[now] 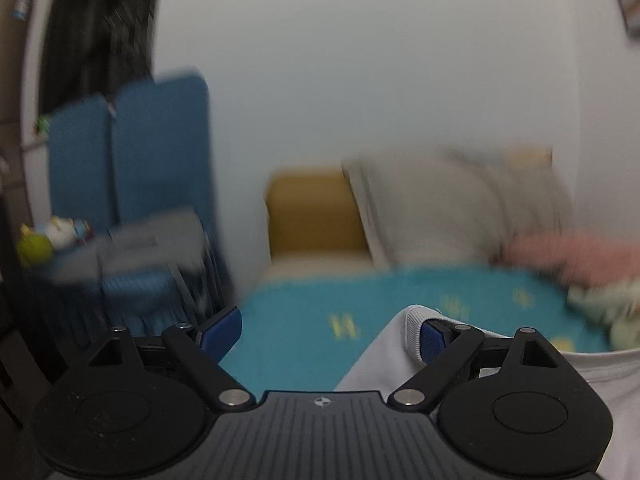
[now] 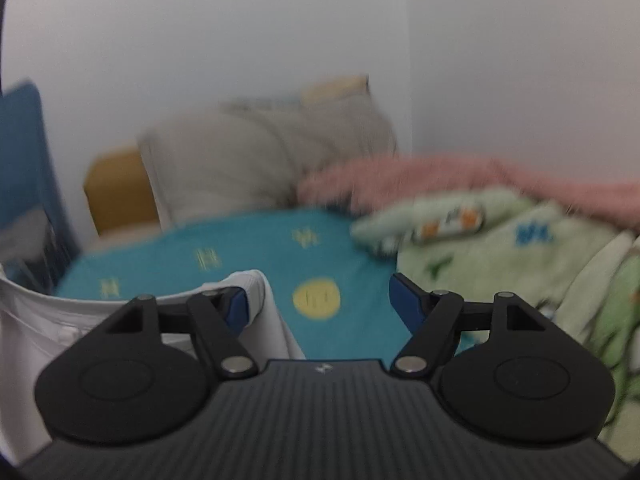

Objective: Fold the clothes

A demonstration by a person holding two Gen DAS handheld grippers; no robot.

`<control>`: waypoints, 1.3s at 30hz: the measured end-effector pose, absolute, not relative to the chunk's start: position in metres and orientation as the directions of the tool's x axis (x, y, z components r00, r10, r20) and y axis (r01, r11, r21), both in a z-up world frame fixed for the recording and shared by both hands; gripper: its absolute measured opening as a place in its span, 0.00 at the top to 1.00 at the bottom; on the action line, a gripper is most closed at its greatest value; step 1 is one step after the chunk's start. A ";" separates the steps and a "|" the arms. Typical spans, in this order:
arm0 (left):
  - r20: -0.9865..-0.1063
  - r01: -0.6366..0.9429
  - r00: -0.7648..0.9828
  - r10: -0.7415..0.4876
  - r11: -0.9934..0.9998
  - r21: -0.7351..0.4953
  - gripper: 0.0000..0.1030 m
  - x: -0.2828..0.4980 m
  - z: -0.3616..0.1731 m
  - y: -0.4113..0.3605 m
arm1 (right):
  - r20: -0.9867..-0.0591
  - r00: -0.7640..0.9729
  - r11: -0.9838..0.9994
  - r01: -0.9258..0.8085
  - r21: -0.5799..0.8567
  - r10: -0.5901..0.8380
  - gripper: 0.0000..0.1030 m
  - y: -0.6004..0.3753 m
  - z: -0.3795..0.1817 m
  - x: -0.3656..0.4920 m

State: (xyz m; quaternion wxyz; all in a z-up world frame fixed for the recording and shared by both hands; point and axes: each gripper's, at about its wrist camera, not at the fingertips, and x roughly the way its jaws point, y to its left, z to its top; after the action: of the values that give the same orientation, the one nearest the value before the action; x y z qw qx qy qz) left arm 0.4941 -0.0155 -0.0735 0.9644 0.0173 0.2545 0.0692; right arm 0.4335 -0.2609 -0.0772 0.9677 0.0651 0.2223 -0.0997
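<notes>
The main risk is losing the white garment [image 1: 376, 356]. It only hangs over one finger of each tool: over the blue finger pad [image 1: 434, 342] at the 3 o'clock side of the left gripper [image 1: 326, 334], and over the finger pad [image 2: 237, 308] at the 9 o'clock side of the right gripper [image 2: 324, 302]. Both sets of jaws stand wide apart, with the opposite pad bare and nothing pinched between them, so neither tool is clamping the cloth. A quick swing or tilt could let the hem slide off a finger, and the garment would drop in a heap instead of spreading flat. If one side slips first, the cloth would likely twist and land creased. A second hazard is clutter: the green printed blanket [image 2: 520, 248] and the pink blanket [image 2: 460, 176] lie at 2 to 3 o'clock in the right view, near where the garment would land, and an edge could fall over them.

The garment is white, thin and soft, with a ribbed band wrapped over each finger. It stretches between the two tools, its edge running off toward 3 o'clock in the left view and 9 o'clock in the right view. It hangs above the teal bedsheet [image 2: 240, 248]; whether it touches the sheet I cannot tell. Both views are blurred.
</notes>
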 end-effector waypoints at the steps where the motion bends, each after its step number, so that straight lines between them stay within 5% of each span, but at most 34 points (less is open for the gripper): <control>1: -0.541 -0.116 0.830 0.136 0.991 0.070 0.13 0.503 -0.093 -0.013 | -0.494 0.858 0.973 0.213 0.089 -0.143 0.29 -0.262 -0.097 0.445; 5: -0.720 -0.066 0.693 0.050 0.998 0.006 0.12 0.527 -0.148 0.007 | -0.665 0.747 0.970 0.146 0.194 0.021 0.29 -0.267 -0.153 0.466; 9: -0.772 -0.025 0.635 -0.020 0.999 -0.047 0.08 0.523 -0.149 0.021 | -0.693 0.700 0.946 0.080 0.314 0.171 0.29 -0.263 -0.154 0.456; 15: -0.728 0.010 0.685 -0.033 0.999 -0.036 0.03 0.453 -0.107 0.023 | -0.648 0.735 0.930 0.066 0.361 0.200 0.27 -0.258 -0.114 0.393; 29: -0.482 0.079 0.874 -0.064 0.997 0.010 0.03 0.144 -0.005 0.014 | -0.474 0.866 0.954 -0.013 0.300 0.161 0.27 -0.230 -0.021 0.139; 39: -0.422 0.044 0.905 -0.056 0.998 -0.038 0.03 0.046 0.017 0.020 | -0.379 0.910 0.968 -0.081 0.237 0.169 0.27 -0.222 -0.027 0.049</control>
State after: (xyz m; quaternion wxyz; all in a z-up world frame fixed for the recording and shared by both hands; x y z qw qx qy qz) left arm 0.0461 0.0205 0.0169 0.9758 -0.0139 0.2168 -0.0256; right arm 0.0494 -0.2216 -0.0272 0.9711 0.1086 0.2024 0.0646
